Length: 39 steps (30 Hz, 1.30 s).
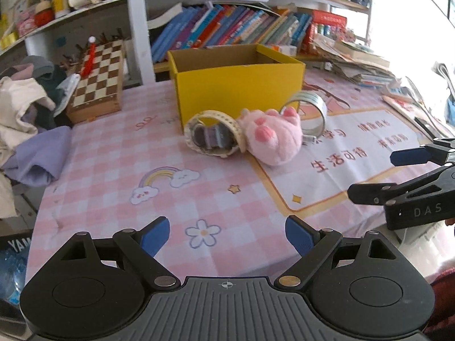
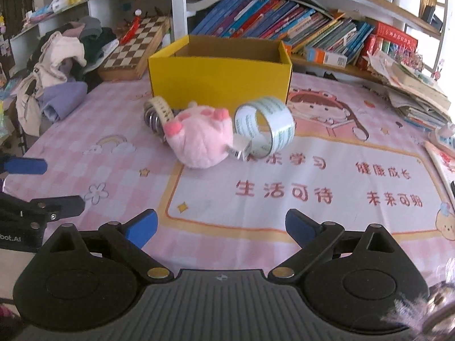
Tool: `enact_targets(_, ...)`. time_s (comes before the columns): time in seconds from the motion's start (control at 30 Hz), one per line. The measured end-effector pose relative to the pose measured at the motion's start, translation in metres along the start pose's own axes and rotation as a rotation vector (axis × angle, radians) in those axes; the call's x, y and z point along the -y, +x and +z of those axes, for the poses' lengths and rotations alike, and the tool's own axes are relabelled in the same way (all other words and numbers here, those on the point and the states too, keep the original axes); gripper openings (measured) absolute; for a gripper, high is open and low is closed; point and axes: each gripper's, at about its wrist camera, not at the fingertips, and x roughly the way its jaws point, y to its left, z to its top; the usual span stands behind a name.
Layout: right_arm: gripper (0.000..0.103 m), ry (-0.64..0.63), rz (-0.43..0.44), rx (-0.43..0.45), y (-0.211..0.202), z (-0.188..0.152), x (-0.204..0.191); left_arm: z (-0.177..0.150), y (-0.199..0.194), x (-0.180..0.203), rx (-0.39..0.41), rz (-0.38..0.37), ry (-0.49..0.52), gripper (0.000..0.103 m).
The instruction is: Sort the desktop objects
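An open yellow box point(image 1: 239, 85) point(image 2: 220, 75) stands on the pink checked tablecloth. In front of it lie a cream tape roll with a small purple thing inside point(image 1: 213, 133) point(image 2: 159, 112), a pink plush paw point(image 1: 271, 136) point(image 2: 199, 139) and a clear tape roll point(image 1: 311, 113) point(image 2: 266, 126), all close together. My left gripper point(image 1: 227, 236) is open and empty, well short of them. My right gripper point(image 2: 221, 227) is open and empty too; it also shows at the right edge of the left wrist view point(image 1: 389, 176).
A chessboard box point(image 1: 98, 82) point(image 2: 136, 48) and a pile of clothes point(image 1: 25, 113) point(image 2: 57, 65) lie at the left. Books line the shelf behind point(image 1: 227, 28) point(image 2: 284, 22). Stacked papers point(image 1: 358, 62) point(image 2: 415, 91) sit at the right.
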Motion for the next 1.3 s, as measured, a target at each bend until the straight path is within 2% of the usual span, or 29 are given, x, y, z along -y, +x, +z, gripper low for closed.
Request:
enact_targets(0.2,0.099,0.000,-0.013,0.002,-0.002,-0.002,-0.001,0.000,0.002,0.002,-0.008,-0.011,0.008,0.096)
enact_targets(0.77,0.099,0.018,-0.044,-0.014,-0.006,-0.007,0.005,0.002,0.009,0.013,-0.019,-0.059,0.052,0.097)
enact_targets(1.3,0.099,-0.008,-0.026,-0.025,0.007,0.004,0.003,0.007,0.016,0.007,-0.020,-0.043,0.023,0.097)
